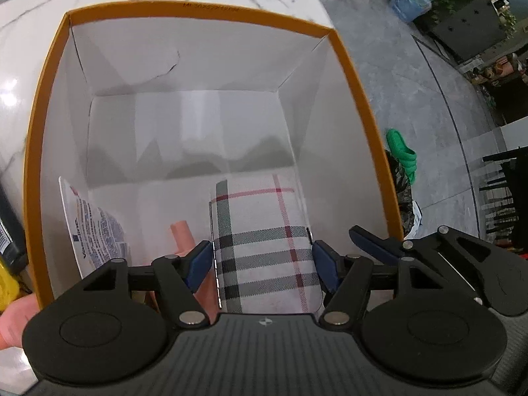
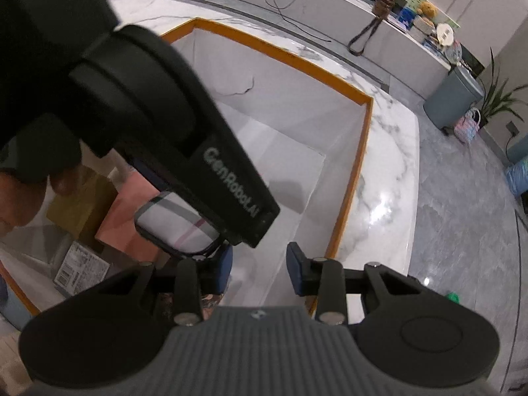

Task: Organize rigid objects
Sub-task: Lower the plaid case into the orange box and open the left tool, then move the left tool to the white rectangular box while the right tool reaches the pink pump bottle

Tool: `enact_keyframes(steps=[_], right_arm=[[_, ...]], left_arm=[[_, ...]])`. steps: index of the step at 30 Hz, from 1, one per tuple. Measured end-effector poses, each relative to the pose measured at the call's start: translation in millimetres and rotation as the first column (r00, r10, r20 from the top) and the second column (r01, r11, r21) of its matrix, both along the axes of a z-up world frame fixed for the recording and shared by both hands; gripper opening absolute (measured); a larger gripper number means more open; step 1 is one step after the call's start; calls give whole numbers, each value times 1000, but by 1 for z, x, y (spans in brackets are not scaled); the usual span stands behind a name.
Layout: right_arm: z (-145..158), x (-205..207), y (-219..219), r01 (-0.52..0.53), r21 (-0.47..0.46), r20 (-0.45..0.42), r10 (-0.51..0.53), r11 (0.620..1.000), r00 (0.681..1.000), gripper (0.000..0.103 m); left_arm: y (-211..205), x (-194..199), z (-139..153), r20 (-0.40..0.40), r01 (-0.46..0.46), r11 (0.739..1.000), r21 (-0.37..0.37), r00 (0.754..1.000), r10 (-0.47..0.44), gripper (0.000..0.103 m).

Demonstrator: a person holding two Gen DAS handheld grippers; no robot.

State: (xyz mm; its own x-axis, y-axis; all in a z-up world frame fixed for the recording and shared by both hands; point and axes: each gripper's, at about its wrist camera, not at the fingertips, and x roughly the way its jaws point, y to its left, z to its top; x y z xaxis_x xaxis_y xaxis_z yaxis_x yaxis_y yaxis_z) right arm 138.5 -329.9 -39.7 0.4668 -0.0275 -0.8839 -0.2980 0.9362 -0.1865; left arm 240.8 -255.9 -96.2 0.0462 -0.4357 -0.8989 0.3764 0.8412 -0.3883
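Observation:
My left gripper [image 1: 262, 257] is shut on a plaid-covered hard case [image 1: 264, 231] and holds it inside an orange-rimmed white box [image 1: 198, 16], low near the front wall. A pink object [image 1: 183, 234] and a white printed pack [image 1: 95, 231] lean in the box to the left of the case. In the right wrist view the case [image 2: 175, 221] shows under the black body of the left gripper tool [image 2: 198, 138]. My right gripper [image 2: 259, 267] is open and empty, above the box's near right rim [image 2: 349, 191].
The box stands on a white marble table [image 2: 392, 178]. A pink box [image 2: 128, 221], a tan box [image 2: 82, 204] and a barcoded pack [image 2: 79, 274] lie inside the box. A yellow and black item [image 1: 8, 264] sits left of the box. Grey floor [image 1: 429, 115] lies beyond the table's edge.

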Motion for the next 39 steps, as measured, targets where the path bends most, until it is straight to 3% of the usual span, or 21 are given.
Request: enact_keyframes(steps=[7, 15, 19, 23, 27, 30, 39], right_arm=[[1, -2, 0, 2, 13, 0, -2, 1000, 1000, 39], [1, -10, 6, -40, 44, -13, 41, 998, 999, 39], [-9, -10, 15, -76, 28, -42, 77, 997, 996, 38], [-18, -6, 25, -114, 16, -85, 115, 993, 990, 37], [-28, -2, 29, -128, -13, -127, 125, 992, 984, 29], [-31, 0, 28, -106, -39, -134, 99, 994, 986, 14], [-25, -1, 31, -70, -72, -125, 61, 995, 990, 14]], left_arm=[[4, 0, 2, -33, 23, 1000, -18, 999, -23, 80], [12, -9, 26, 68, 84, 996, -26, 994, -82, 67], [16, -15, 43, 180, 121, 993, -10, 977, -117, 66], [27, -21, 53, 224, 115, 993, -10, 968, -109, 66], [39, -27, 57, 245, 121, 993, -12, 963, -114, 66], [47, -30, 63, 266, 132, 991, -15, 956, -123, 65], [70, -39, 80, 315, 131, 991, -41, 943, -112, 66]])
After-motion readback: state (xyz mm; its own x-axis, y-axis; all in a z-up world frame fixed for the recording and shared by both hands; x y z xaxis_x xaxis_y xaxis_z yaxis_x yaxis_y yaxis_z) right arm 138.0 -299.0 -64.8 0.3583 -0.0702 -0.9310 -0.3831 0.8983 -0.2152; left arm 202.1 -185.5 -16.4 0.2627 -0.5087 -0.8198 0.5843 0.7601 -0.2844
